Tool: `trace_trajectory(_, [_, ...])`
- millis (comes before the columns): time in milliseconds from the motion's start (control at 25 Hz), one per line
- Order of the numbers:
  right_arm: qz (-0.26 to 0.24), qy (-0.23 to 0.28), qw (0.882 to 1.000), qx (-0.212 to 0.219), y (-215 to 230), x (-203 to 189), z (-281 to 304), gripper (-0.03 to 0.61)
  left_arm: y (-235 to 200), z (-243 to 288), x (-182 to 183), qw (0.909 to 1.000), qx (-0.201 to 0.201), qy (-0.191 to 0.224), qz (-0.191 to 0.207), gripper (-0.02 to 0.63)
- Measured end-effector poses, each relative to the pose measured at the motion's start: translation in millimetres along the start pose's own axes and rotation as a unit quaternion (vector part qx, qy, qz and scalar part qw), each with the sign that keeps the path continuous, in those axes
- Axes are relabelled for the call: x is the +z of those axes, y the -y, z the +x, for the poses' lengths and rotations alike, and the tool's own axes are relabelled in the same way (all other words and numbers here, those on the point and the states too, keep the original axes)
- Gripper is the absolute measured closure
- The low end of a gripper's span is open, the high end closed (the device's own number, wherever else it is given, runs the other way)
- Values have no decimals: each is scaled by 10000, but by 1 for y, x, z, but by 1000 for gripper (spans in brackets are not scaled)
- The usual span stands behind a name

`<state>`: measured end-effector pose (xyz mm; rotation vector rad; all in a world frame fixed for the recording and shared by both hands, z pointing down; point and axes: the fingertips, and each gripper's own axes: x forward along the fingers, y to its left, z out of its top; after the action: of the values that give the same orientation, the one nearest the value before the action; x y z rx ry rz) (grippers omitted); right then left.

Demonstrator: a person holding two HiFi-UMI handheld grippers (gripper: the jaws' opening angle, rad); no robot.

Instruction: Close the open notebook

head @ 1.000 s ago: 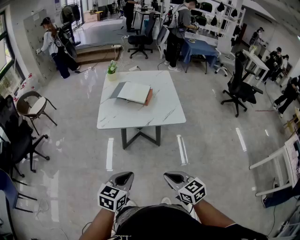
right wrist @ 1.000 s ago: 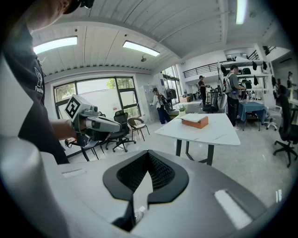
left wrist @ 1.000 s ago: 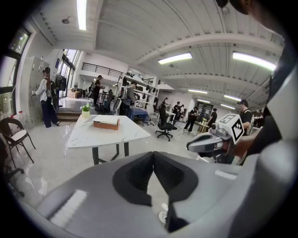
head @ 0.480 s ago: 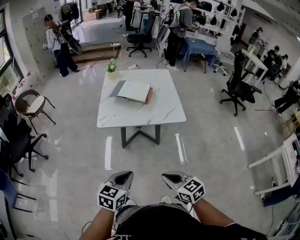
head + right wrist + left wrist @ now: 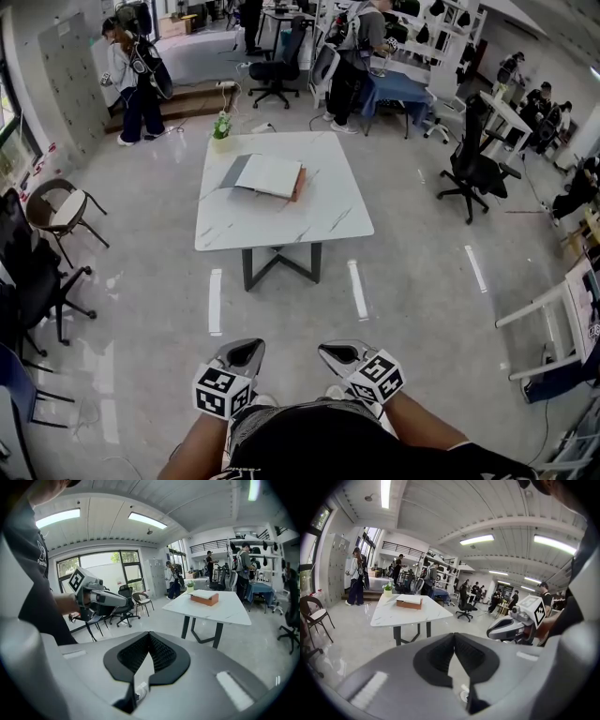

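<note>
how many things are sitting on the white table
2. The open notebook lies on the far half of the table, and a small potted plant stands at its far left corner. The head view shows the whole top, so little could be hidden.

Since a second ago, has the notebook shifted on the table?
No. The notebook still lies open on the far left part of the table, just right of the potted plant; only the camera shifted.

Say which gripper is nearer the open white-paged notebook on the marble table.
Left, slightly. The left gripper lines up almost straight with the open notebook; the right gripper sits off to its right. Both are far from it.
</note>
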<state>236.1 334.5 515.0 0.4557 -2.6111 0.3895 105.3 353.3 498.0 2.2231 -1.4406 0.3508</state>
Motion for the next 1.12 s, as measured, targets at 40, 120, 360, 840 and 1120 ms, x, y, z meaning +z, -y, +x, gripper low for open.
trace_trajectory(40, [55, 34, 10000, -39, 0, 1, 2, 578, -3, -2, -1, 10000, -5, -8, 6, 555])
trace_trajectory(120, [184, 107, 9997, -113, -1, 5, 5, 578, -8, -8, -2, 10000, -24, -22, 23, 555])
trace_trajectory(360, [391, 237, 9986, -246, -10, 12, 17, 578, -23, -18, -3, 9999, -83, -32, 80, 555])
trace_trajectory(840, [413, 165, 9980, -444, -37, 16, 39, 578, -48, -37, -9, 9992, -349, -73, 204, 555])
trace_trajectory(1120, [328, 116, 9984, -436, -56, 18, 57, 578, -65, -54, -20, 9992, -360, -109, 151, 555])
